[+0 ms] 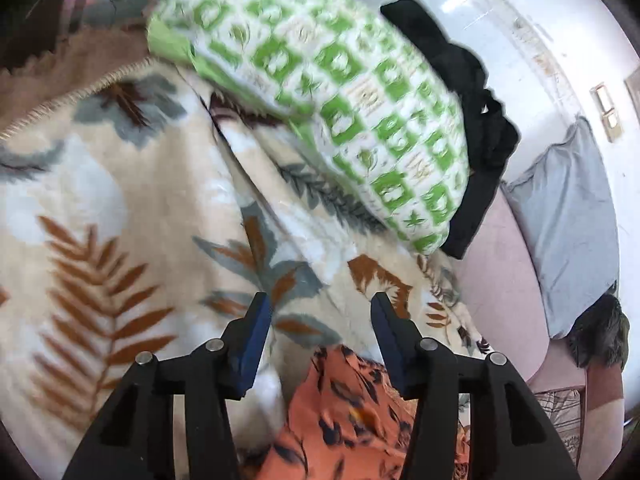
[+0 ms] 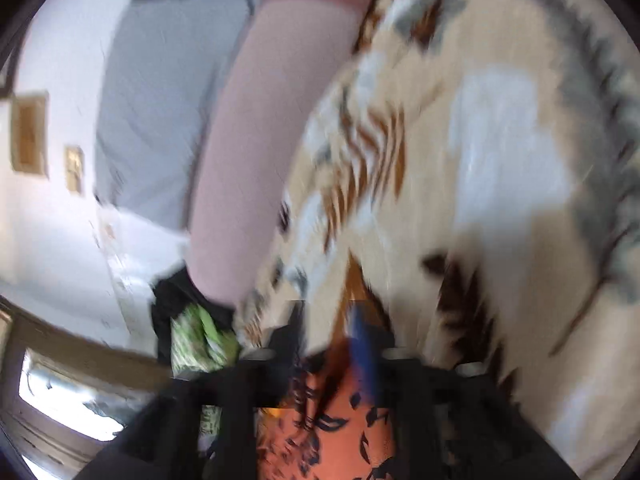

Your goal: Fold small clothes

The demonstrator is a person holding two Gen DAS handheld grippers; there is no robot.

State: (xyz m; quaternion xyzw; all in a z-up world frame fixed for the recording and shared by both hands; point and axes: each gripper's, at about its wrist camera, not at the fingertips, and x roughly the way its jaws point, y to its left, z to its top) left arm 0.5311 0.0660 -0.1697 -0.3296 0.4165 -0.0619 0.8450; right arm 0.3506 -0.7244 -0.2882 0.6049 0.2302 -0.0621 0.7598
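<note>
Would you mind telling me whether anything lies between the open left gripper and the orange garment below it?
Nothing visible does. The left gripper is open, and the orange garment lies uncovered on the blanket right under its fingers. The green pillow sits farther off, clear of the path.

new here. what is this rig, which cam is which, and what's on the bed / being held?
No robot arm: a person holds a two-finger gripper in each hand, each with a fisheye camera looking forward along its fingers.

Left wrist view: the left gripper has its jaws apart, with nothing between them. Below it lies an orange garment with dark print on a leaf-pattern blanket. Further off are a green-and-white patterned cushion and black cloth behind it.

Right wrist view: badly motion-blurred. The right gripper is over the same orange garment. Whether its jaws grip the fabric cannot be told.
</note>
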